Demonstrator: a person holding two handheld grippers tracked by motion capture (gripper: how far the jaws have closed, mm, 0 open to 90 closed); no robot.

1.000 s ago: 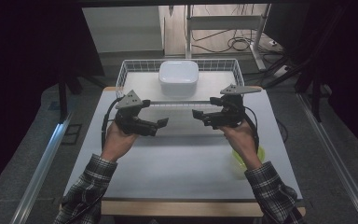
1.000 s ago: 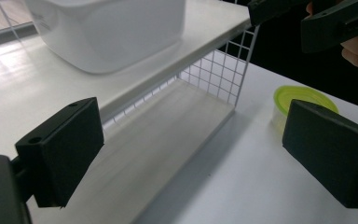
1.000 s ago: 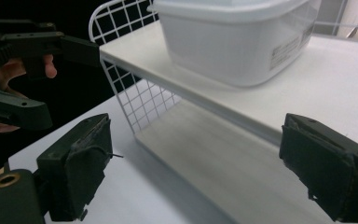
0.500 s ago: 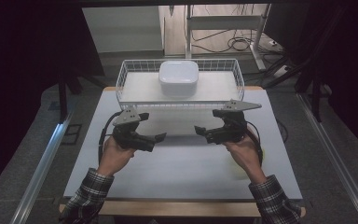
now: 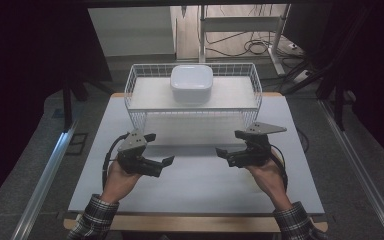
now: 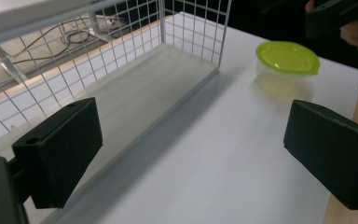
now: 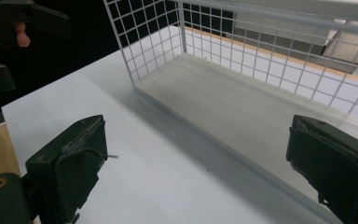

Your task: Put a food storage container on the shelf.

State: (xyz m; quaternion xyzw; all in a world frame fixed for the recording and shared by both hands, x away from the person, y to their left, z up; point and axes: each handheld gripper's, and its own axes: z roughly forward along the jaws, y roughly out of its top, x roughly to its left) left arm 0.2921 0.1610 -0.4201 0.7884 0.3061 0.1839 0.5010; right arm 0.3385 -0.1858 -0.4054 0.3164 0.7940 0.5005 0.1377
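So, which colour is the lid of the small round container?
Bright yellow-green lid, clearest in the left gripper view.

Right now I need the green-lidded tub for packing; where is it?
In the left gripper view, the green-lidded tub sits on the white table, just past the wire rack's corner.
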